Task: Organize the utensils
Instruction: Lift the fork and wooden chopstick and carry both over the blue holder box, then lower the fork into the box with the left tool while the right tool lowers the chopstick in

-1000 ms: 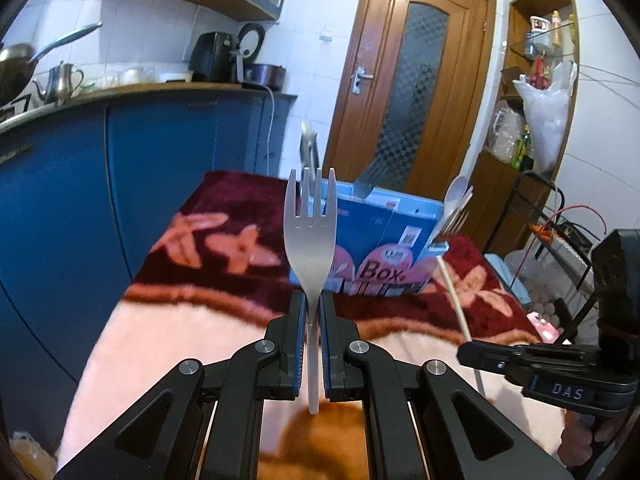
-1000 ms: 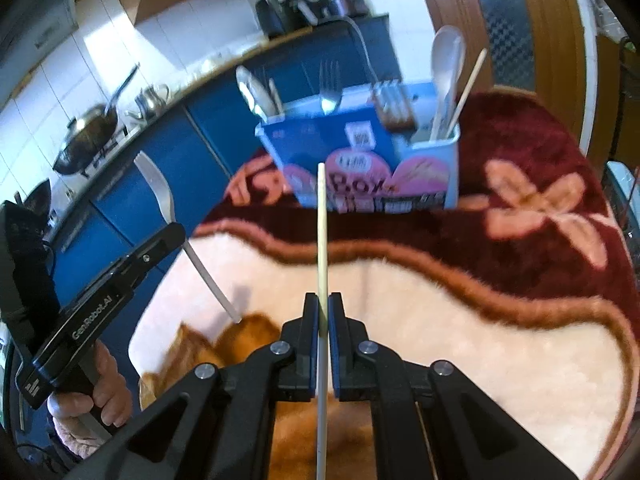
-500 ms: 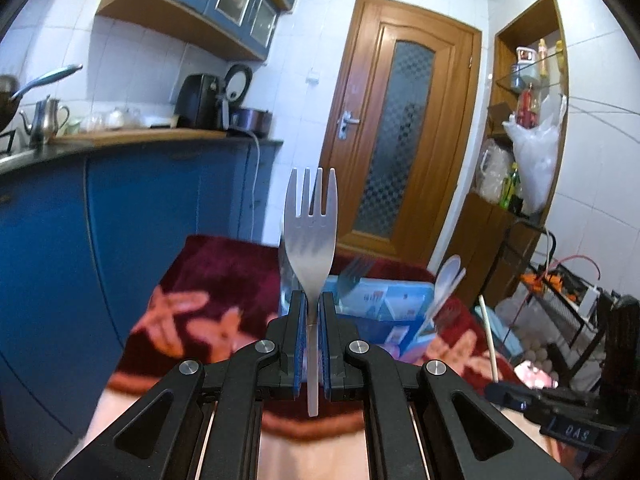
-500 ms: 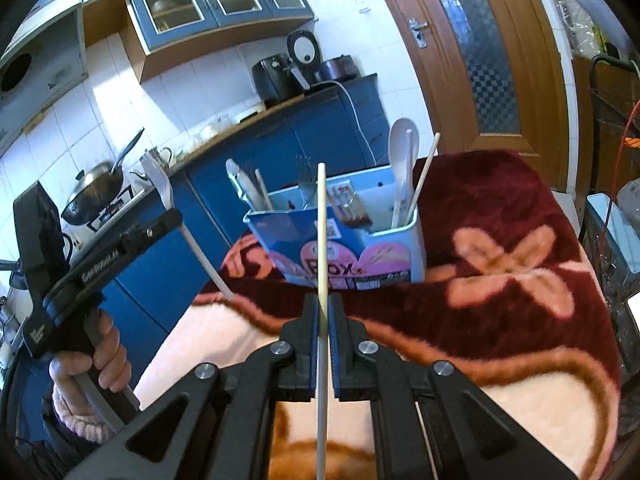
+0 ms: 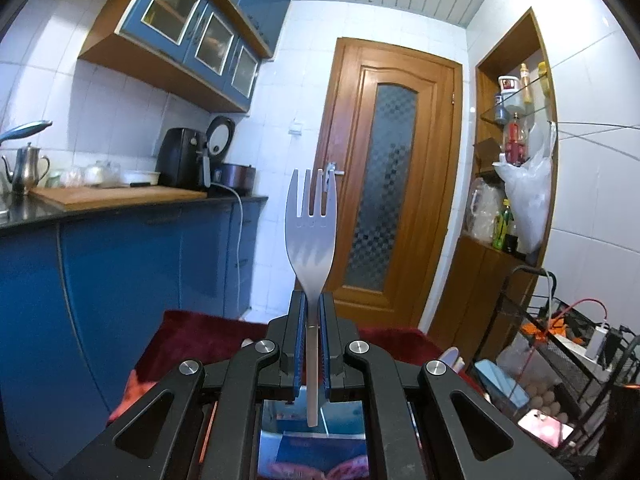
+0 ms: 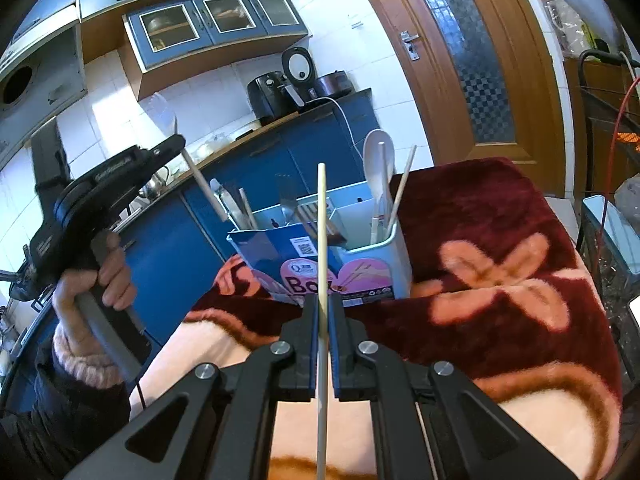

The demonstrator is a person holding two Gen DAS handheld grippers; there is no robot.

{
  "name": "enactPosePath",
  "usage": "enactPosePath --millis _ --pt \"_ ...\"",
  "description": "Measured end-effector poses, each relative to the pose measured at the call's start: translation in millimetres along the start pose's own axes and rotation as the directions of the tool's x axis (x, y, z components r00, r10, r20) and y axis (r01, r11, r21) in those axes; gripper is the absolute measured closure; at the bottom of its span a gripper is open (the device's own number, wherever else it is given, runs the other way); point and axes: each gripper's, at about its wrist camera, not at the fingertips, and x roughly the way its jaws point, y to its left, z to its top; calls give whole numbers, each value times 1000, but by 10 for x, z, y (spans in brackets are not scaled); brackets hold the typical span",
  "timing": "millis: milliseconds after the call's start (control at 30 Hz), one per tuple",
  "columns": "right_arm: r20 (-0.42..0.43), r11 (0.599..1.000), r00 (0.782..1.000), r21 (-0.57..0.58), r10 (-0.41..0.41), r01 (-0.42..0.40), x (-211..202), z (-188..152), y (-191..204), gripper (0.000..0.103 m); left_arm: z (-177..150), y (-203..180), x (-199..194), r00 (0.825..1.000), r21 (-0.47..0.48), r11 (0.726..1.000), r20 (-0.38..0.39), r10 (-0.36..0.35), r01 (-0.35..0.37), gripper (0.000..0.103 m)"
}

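A silver-grey fork (image 5: 311, 240) and a pale wooden chopstick (image 6: 322, 240) show against a dark red blanket (image 6: 500, 232) with pink flowers, a blue box (image 6: 320, 256) with pink hearts, blue cabinets (image 5: 132, 264) and a brown door (image 5: 384, 176).

Our left wrist view looks level across the kitchen toward the door (image 5: 394, 184); our right looks down on the utensil box (image 6: 320, 256). Both share the door.

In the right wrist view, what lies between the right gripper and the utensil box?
Only bare blanket; the chopstick in the right gripper crosses toward the utensil box.
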Motion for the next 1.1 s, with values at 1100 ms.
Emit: enactPosePath --millis 1100 --pt "337 975 941 -192 -43 114 524 946 131 97 -672 160 482 995 -25 1000 -98 16 -19 96"
